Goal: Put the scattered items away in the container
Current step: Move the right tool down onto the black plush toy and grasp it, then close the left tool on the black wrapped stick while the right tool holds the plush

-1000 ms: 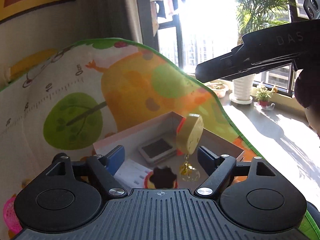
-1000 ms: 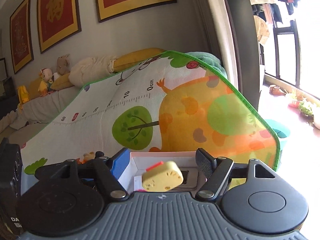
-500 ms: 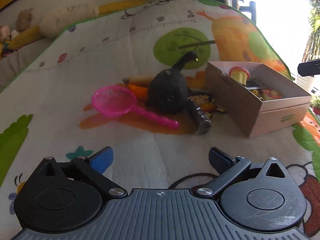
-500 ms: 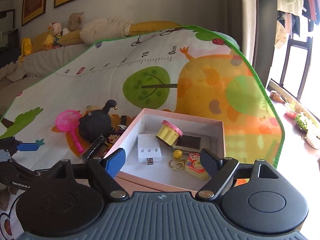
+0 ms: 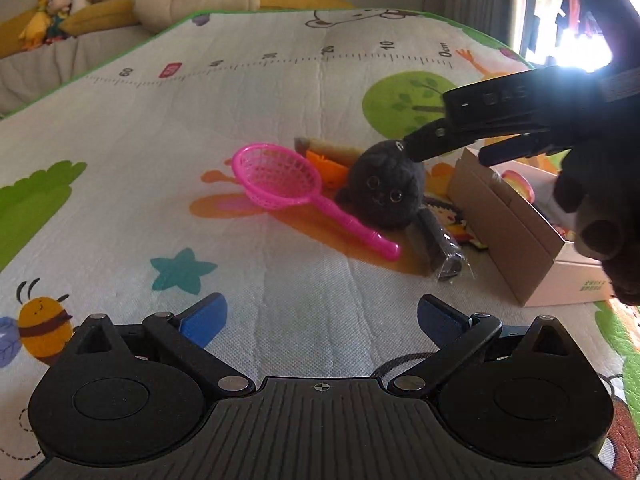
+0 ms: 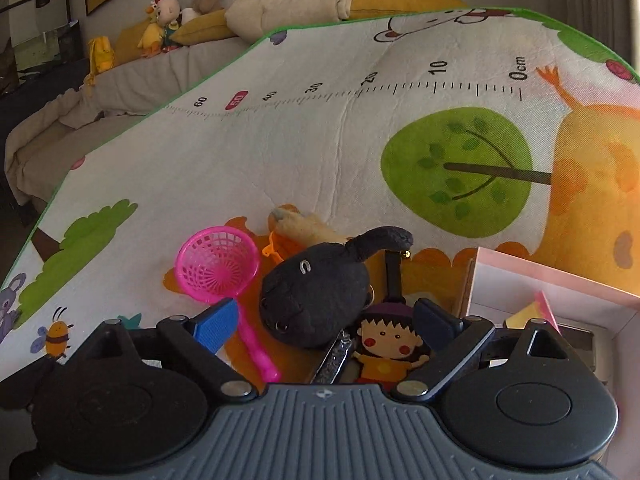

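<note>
A black plush toy (image 5: 386,188) lies on the play mat beside a pink toy net (image 5: 280,178), a dark wrapped bar (image 5: 440,242) and a cardboard box (image 5: 508,228) holding small items. My left gripper (image 5: 320,316) is open and empty, low over the mat in front of them. My right gripper (image 6: 320,316) is open and empty, hovering just above the black plush (image 6: 316,300), with the pink net (image 6: 218,266) to its left, a cartoon-girl charm (image 6: 386,340) below and the box (image 6: 560,280) at right. In the left wrist view the right gripper (image 5: 460,140) reaches over the plush.
An orange piece (image 5: 324,164) and a tan object (image 6: 308,228) lie behind the plush. The mat (image 5: 200,128) slopes up toward a sofa with stuffed toys (image 6: 168,12). A bright window is at the far right.
Both grippers left the box, where a yellow toy was dropped, and swung left. The right gripper now hovers over the black plush; the left has moved nearer the mat items.
</note>
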A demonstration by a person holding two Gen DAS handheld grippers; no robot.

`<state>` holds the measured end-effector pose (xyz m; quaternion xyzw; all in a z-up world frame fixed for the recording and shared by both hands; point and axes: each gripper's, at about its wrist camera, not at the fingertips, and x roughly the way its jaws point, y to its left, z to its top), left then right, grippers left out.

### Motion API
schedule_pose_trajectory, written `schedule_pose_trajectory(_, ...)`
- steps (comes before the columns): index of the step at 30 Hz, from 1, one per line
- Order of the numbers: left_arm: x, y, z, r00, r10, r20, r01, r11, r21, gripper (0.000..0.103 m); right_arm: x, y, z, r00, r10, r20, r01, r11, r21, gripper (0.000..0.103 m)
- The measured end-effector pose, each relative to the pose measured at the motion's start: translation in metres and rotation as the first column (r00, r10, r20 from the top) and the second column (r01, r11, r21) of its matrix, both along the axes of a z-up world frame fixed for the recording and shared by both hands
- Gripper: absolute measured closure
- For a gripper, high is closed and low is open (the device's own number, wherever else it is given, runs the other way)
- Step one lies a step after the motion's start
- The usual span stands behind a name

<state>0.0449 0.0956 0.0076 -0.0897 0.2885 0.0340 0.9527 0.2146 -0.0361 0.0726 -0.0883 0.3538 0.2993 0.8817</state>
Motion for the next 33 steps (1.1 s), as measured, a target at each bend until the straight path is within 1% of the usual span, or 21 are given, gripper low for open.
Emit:
schedule_pose_trajectory(2, -0.002, 0.001, 0.0, 1.0, -0.006, 0.012, 0.006, 1.0, -0.005, 0.0, 0.02, 0.012, -0.014, 0.999, -0.019, -0.038, 0.019, 1.0, -0.004, 0.008)
schedule_pose_trajectory(4, -0.001, 0.005, -0.001, 1.0, -0.01, 0.012, 0.01, 1.0, -0.028, 0.0, 0.036, 0.021, -0.027, 0.995, -0.037, -0.095, 0.036, 0.999, -0.01, 0.008)
schedule_pose_trajectory(5, -0.001, 0.006, -0.001, 1.0, -0.008, 0.009, 0.008, 0.999, -0.039, 0.0, 0.039, 0.024, -0.028, 0.994, -0.04, -0.1, 0.039, 0.999, -0.013, 0.006)
schedule_pose_trajectory(7, -0.001, 0.008, -0.002, 1.0, -0.008, 0.008, 0.008, 0.999, -0.05, 0.0, 0.035, 0.029, -0.025, 0.997, -0.014, -0.08, 0.012, 1.0, -0.025, 0.007)
schedule_pose_trajectory(9, -0.002, 0.006, -0.001, 1.0, -0.009, 0.011, 0.01, 0.999, -0.047, 0.0, 0.027, 0.035, -0.023, 0.998, 0.033, -0.05, -0.037, 0.996, -0.076, 0.025)
schedule_pose_trajectory(11, -0.003, 0.005, -0.001, 1.0, -0.009, 0.016, 0.009, 0.999, -0.044, 0.0, 0.017, 0.036, -0.02, 0.997, 0.071, -0.021, -0.073, 0.992, -0.1, 0.031)
schedule_pose_trajectory(12, -0.004, 0.005, -0.001, 1.0, -0.008, 0.019, 0.009, 0.999, -0.044, 0.0, 0.013, 0.034, -0.018, 0.996, 0.082, -0.025, -0.085, 0.992, -0.098, 0.032)
schedule_pose_trajectory(14, -0.004, 0.006, -0.001, 1.0, -0.008, 0.024, 0.009, 0.999, -0.046, 0.0, 0.006, 0.025, -0.012, 0.995, 0.088, -0.056, -0.091, 0.994, -0.061, 0.034)
schedule_pose_trajectory(16, -0.004, 0.007, -0.001, 1.0, -0.01, 0.025, 0.011, 0.999, -0.053, 0.0, -0.005, 0.01, 0.001, 0.994, 0.088, -0.071, -0.088, 0.996, 0.003, 0.034)
schedule_pose_trajectory(20, -0.002, 0.01, -0.002, 1.0, -0.012, 0.016, 0.014, 0.997, -0.076, 0.0, -0.047, -0.041, 0.038, 0.993, 0.105, -0.046, -0.098, 0.986, 0.138, 0.034)
schedule_pose_trajectory(23, -0.001, 0.01, -0.003, 1.0, -0.013, 0.009, 0.014, 0.997, -0.075, 0.0, -0.083, -0.088, 0.052, 0.993, 0.112, -0.035, -0.104, 0.978, 0.183, 0.034)
schedule_pose_trajectory(26, 0.0, 0.01, -0.003, 1.0, -0.013, 0.001, 0.013, 0.997, -0.074, 0.0, -0.115, -0.128, 0.042, 0.992, 0.101, -0.08, -0.085, 0.979, 0.184, 0.033)
schedule_pose_trajectory(28, 0.0, 0.009, -0.003, 1.0, -0.013, 0.001, 0.013, 0.997, -0.07, 0.0, -0.131, -0.152, 0.025, 0.991, 0.064, -0.121, -0.042, 0.983, 0.18, 0.033)
schedule_pose_trajectory(29, -0.001, 0.008, -0.002, 1.0, -0.019, 0.01, 0.02, 0.998, -0.062, 0.0, -0.139, -0.163, 0.017, 0.992, 0.029, -0.127, -0.007, 0.985, 0.171, 0.033)
schedule_pose_trajectory(31, -0.004, -0.001, 0.002, 0.998, -0.058, 0.038, 0.059, 0.998, -0.02, 0.0, -0.152, -0.179, 0.005, 0.994, -0.041, -0.104, 0.055, 0.989, 0.138, 0.033)
schedule_pose_trajectory(33, -0.002, -0.018, 0.009, 0.991, -0.119, 0.057, 0.116, 0.992, 0.047, 0.0, -0.162, -0.194, -0.007, 0.993, -0.087, -0.08, 0.096, 0.989, 0.112, 0.032)
